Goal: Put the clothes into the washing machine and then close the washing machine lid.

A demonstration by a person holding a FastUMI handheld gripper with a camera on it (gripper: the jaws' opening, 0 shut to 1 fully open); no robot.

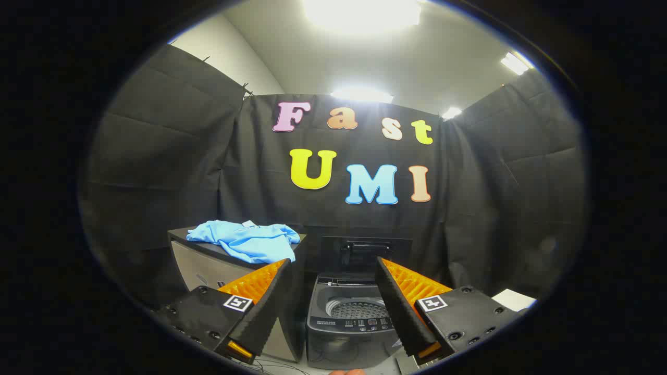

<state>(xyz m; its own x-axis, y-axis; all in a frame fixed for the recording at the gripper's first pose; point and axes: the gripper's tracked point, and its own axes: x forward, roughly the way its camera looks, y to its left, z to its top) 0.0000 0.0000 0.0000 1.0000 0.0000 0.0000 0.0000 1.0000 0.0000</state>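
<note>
No readable text: the small grey top-loading washing machine's control panel (365,324) carries tiny print (too small to read).

gripper (333,271): two wedge-shaped fingers (260,307), spread apart with nothing between them, inner faces ribbed. Each finger sits on a flat black carriage plate (195,315) with round screw heads along its edges. One square black-and-white fiducial tag (237,302) on each plate near the finger base. Small amber tab at each finger's near end.
</note>
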